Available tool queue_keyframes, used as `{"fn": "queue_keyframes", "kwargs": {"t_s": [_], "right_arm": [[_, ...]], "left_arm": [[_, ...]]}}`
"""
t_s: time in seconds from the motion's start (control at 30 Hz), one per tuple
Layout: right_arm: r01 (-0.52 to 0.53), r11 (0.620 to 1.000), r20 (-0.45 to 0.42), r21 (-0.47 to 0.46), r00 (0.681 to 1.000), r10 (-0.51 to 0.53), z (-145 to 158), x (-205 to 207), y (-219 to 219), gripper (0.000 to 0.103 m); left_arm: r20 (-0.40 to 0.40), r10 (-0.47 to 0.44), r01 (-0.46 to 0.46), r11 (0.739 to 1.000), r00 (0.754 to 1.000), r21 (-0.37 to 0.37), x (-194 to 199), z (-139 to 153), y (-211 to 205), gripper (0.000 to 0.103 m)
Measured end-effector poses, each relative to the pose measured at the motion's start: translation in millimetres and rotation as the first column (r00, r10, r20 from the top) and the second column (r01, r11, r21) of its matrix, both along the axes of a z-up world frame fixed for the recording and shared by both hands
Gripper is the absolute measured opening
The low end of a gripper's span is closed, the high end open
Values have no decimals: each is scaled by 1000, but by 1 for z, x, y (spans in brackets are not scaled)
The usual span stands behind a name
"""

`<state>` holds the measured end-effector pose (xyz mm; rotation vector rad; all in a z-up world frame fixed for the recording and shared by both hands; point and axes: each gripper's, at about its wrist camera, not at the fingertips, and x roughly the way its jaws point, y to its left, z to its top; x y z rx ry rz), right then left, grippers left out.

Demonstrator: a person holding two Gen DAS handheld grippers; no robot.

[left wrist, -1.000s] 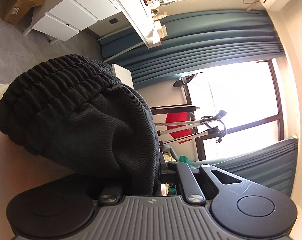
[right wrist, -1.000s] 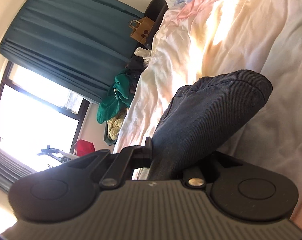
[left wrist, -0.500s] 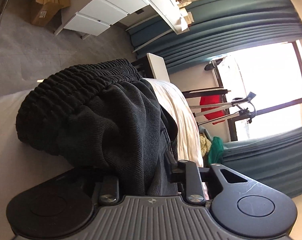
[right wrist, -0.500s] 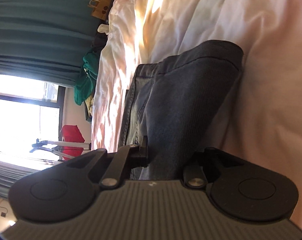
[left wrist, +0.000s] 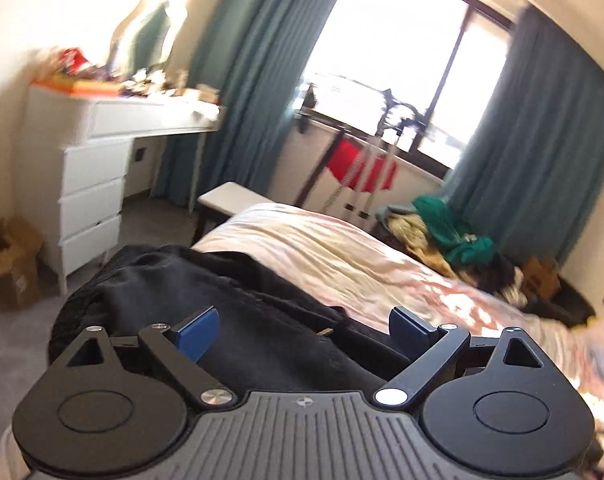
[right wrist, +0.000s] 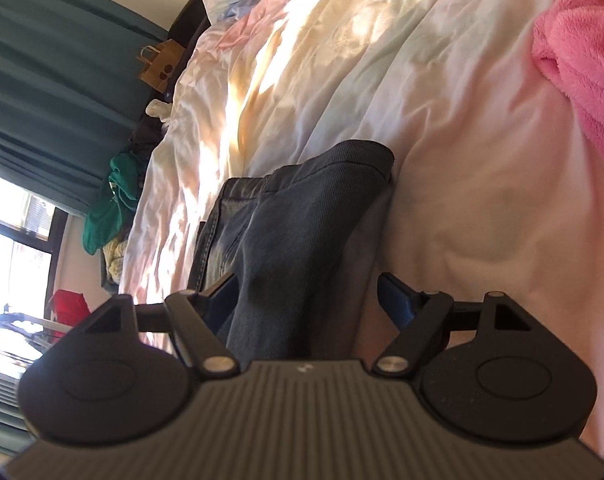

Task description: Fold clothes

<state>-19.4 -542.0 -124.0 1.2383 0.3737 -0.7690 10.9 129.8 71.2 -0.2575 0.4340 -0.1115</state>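
- Two grippers show, one per wrist view: the left gripper [left wrist: 303, 330] has its blue-padded jaws spread wide, released; the right gripper [right wrist: 307, 294] is likewise spread, gripping nothing.
- One dark ribbed-knit garment [left wrist: 238, 312] lies on the bed [left wrist: 341, 256], lower centre of the left view, between and beyond the open jaws; whether either pad touches it I cannot tell.
- In the right view its folded end [right wrist: 302, 216] is a rounded-cornered slab, long axis running from the bottom centre toward mid-frame.
- One fluffy pink fabric [right wrist: 581, 48] sits upper right.
- One white chest of drawers [left wrist: 90, 196] stands at left; two teal curtains [left wrist: 242, 76] flank the window.
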Motion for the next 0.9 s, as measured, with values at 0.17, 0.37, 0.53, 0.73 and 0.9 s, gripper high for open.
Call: {"fn": "queue_keyframes", "kwargs": {"t_s": [0.17,0.37,0.53,0.73,0.9], "right_arm": [[-9,999,-42,-38,999,7,4,8,8,79],[-10,998,-66,-56,998,6,-4,12,9,79],[10,990,-93,-141,995,-24,-4,19,13,79],[60,981,-100,-185,992,-80,-10,22,6,79],[91,977,-94,-190,989,-111,-20,26,-2,78]], "left_arm": [[-21,-316,315,938,949,146,64,-13,-108,100],[-102,-609,615,761,787,205,121,-51,-244,100],[-208,-764,790,570,611,226,169,-88,-365,99],[-315,-837,893,399,447,208,216,-134,-502,98],[-377,-840,920,347,391,180,245,-163,-581,92]]}}
